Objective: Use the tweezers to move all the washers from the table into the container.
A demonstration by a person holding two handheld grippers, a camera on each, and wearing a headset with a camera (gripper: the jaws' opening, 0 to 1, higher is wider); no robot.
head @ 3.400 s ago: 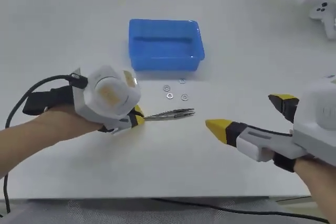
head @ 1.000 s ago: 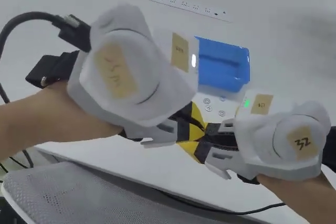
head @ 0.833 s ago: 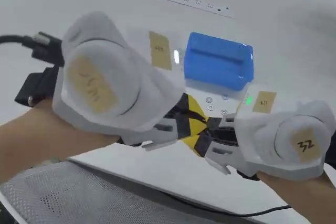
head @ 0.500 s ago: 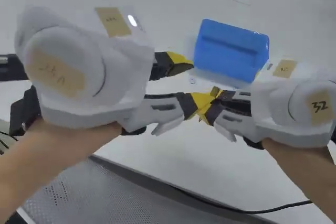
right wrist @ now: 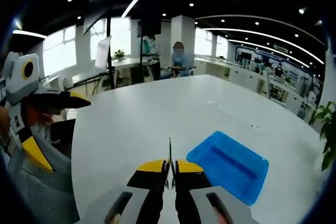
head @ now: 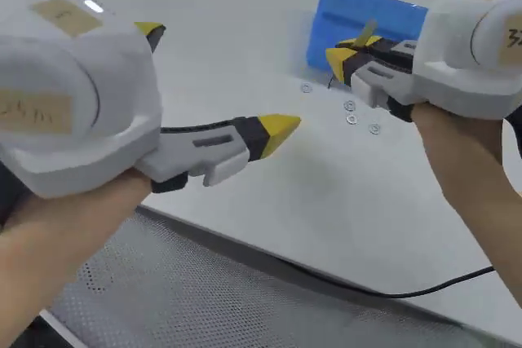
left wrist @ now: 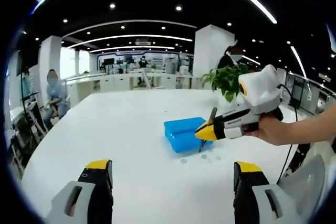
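Observation:
My left gripper (head: 216,79) is up off the white table at the left, open, with nothing between its jaws (left wrist: 172,169). My right gripper (head: 342,59) hovers by the blue container (head: 367,14), shut on the thin metal tweezers (right wrist: 169,156), which stick out forward between its yellow tips (right wrist: 169,169). Several small washers (head: 351,113) lie on the table just in front of the container, below the right gripper. In the left gripper view the right gripper (left wrist: 210,127) holds the tweezers (left wrist: 211,115) over the container (left wrist: 186,132) and the washers (left wrist: 207,159).
The table's front edge runs diagonally, with a black cable (head: 391,291) along it and a grey mesh surface (head: 204,299) below. A potted plant (left wrist: 228,85) stands behind the container. People sit at far desks.
The left gripper had the tweezers on the table; the grippers met and the right one took them. The left is now open and drawn back, the right lifted toward the container.

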